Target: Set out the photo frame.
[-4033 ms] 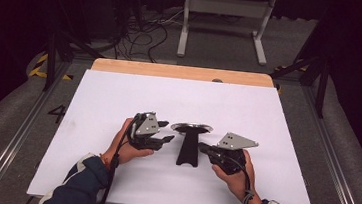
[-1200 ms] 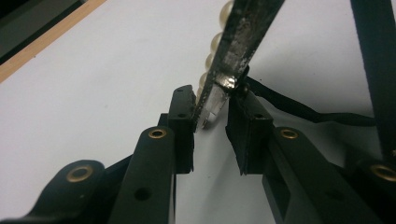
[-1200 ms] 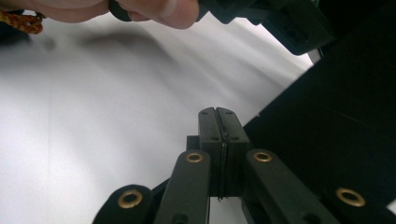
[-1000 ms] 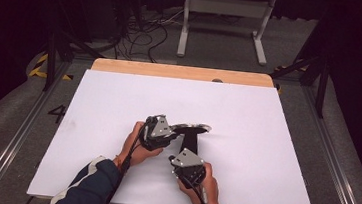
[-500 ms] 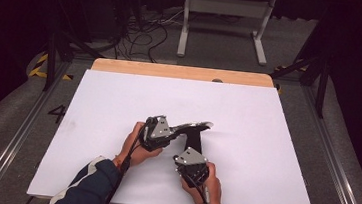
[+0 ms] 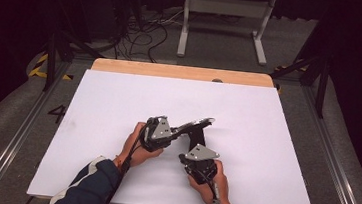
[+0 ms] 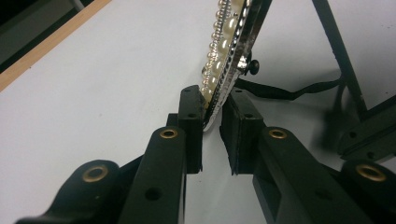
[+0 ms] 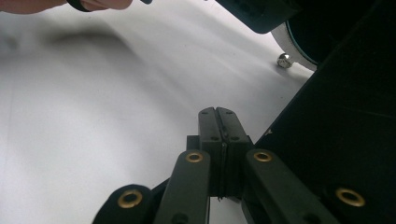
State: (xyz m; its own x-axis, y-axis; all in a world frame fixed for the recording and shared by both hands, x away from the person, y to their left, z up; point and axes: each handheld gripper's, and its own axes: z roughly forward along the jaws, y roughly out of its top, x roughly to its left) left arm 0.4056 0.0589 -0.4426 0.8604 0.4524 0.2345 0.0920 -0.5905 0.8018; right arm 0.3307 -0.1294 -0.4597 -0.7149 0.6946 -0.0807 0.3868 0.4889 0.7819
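Your left gripper (image 6: 168, 133) has just been closing its jaws onto the rim of the pearl-edged mirror (image 7: 227, 49) at desk centre, tilted toward two o'clock. Your right gripper (image 8: 218, 122) is clenched empty.

Overhead view; two close gripper views

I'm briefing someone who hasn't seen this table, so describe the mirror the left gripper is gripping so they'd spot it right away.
On the white table, look just in front of the person's two hands. The mirror is a round disc on a black stand, tilted, its edge pinched in the left gripper. Its pearl-beaded silver rim sets it apart from the all-black grippers.
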